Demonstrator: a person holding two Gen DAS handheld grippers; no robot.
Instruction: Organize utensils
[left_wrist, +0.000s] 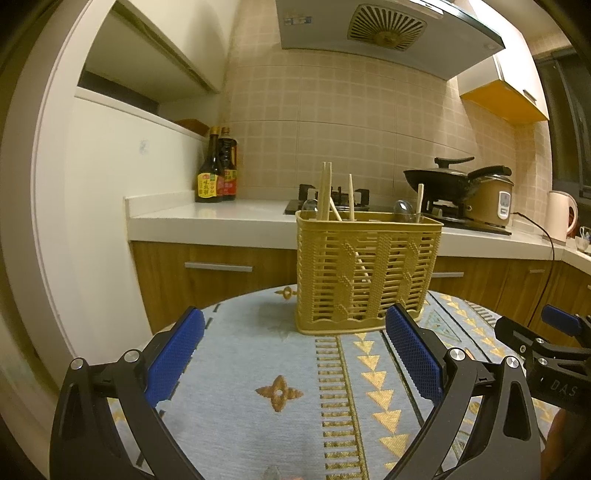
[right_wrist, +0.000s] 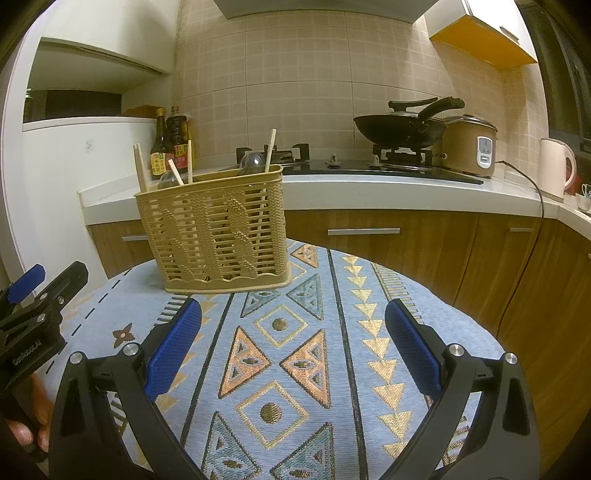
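On the far part of the patterned tablecloth (right_wrist: 332, 332) stands the tan slotted utensil basket (left_wrist: 365, 273), upright, with chopsticks (left_wrist: 326, 190) and clear spoons (left_wrist: 403, 211) poking above its rim. Left gripper (left_wrist: 293, 354) and right gripper (right_wrist: 293, 347) hover nearer the camera, both spread wide with nothing between their blue pads.

A round table (right_wrist: 424, 295) carries a light blue cloth (left_wrist: 258, 354) with gold triangles and orange diamonds. Behind it runs a white counter (left_wrist: 221, 218) over wooden cabinets (right_wrist: 424, 240) with metal handles. Two dark sauce bottles (left_wrist: 216, 170) stand together at the left end of the counter, near the wall. A black wok (right_wrist: 400, 127) with a lid sits on the gas stove (right_wrist: 388, 166). Just right of it stands a beige rice cooker (right_wrist: 471, 146), and further right a pale kettle (right_wrist: 556, 166). Beige tiles (left_wrist: 332, 110) cover the wall, and a range hood (left_wrist: 388, 26) hangs above.
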